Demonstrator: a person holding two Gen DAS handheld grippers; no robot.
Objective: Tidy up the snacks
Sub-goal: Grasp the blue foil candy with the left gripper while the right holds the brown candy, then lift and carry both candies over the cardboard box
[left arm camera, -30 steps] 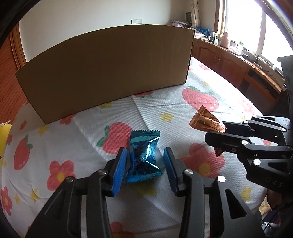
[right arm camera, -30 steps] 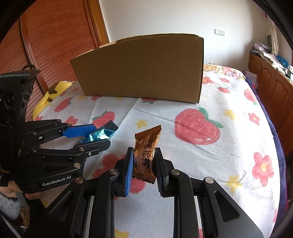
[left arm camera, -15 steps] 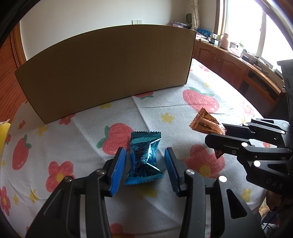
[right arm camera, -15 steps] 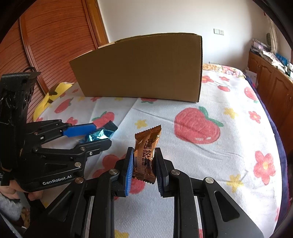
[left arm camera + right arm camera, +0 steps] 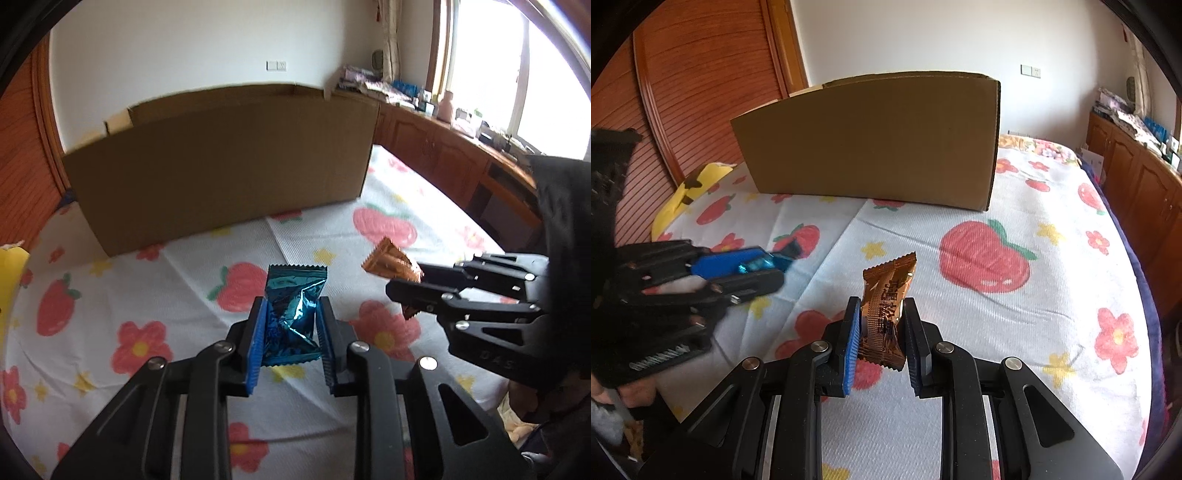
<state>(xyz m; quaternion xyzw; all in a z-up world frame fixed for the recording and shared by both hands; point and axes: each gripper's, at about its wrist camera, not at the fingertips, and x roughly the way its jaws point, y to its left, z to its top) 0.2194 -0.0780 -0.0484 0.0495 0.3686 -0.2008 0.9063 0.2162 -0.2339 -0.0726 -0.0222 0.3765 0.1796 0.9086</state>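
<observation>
A shiny blue snack packet [image 5: 291, 314] sits crumpled between the blue pads of my left gripper [image 5: 291, 325], whose jaws are closing and press its sides; it hangs above the cloth. My right gripper [image 5: 881, 326] is shut on an upright brown snack bar [image 5: 886, 314]. In the left wrist view the right gripper [image 5: 413, 284] holds the brown bar [image 5: 389, 263] to the right. In the right wrist view the left gripper [image 5: 764, 266] shows at the left with the blue packet [image 5: 755, 265] in it. An open cardboard box [image 5: 221, 166] [image 5: 871, 136] stands behind both.
A white cloth with strawberries and flowers [image 5: 110, 295] [image 5: 1034, 314] covers the surface. A yellow cushion [image 5: 690, 192] lies by the box's left end. Wooden cabinets [image 5: 443, 151] run along the right under a window. A slatted wooden door [image 5: 683, 92] stands at the left.
My left gripper has closed onto the blue packet and lifted it off the cloth; the box's open top now shows. The right gripper with the brown bar has stayed still.
</observation>
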